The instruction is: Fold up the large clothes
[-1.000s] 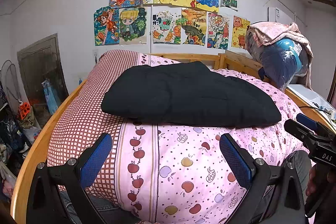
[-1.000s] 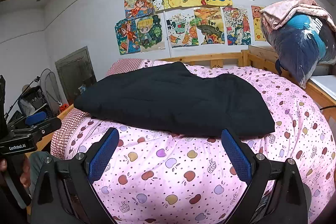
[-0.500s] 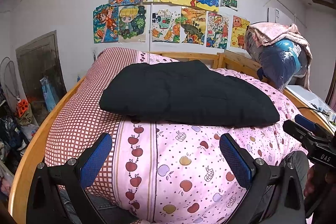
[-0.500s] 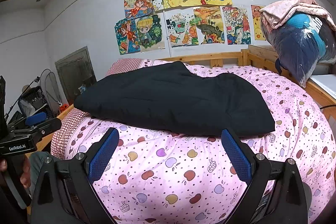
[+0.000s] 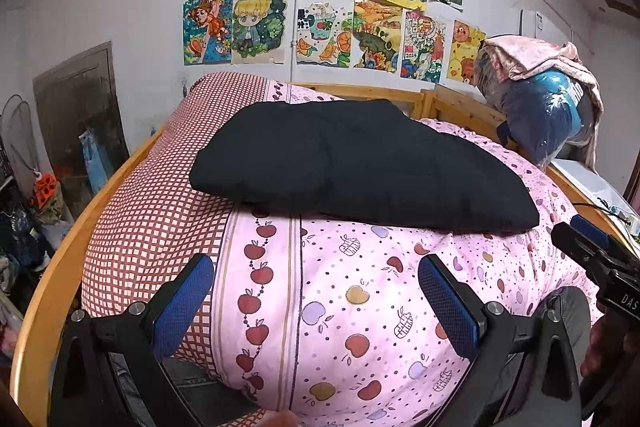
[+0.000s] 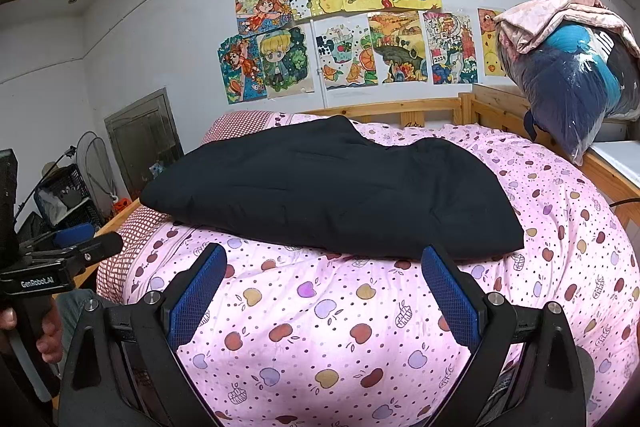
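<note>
A large black garment (image 5: 360, 163) lies folded in a thick wedge on the pink apple-print quilt (image 5: 340, 299); it also shows in the right wrist view (image 6: 332, 187). My left gripper (image 5: 316, 279) is open and empty, held back from the garment's near edge above the quilt. My right gripper (image 6: 324, 267) is open and empty, its blue pads (image 6: 448, 291) just short of the garment's near edge. Each gripper shows at the edge of the other's view.
A wooden bed frame (image 5: 52, 267) runs along the left side and a headboard (image 6: 400, 107) at the back. A plastic-wrapped bedding bundle (image 6: 572, 75) sits at the right. Clutter and a fan (image 6: 92, 163) stand on the floor at left.
The left wrist view has shifted slightly, with the garment sitting a little lower and left. The right gripper has not visibly moved. The garment lies unchanged.
</note>
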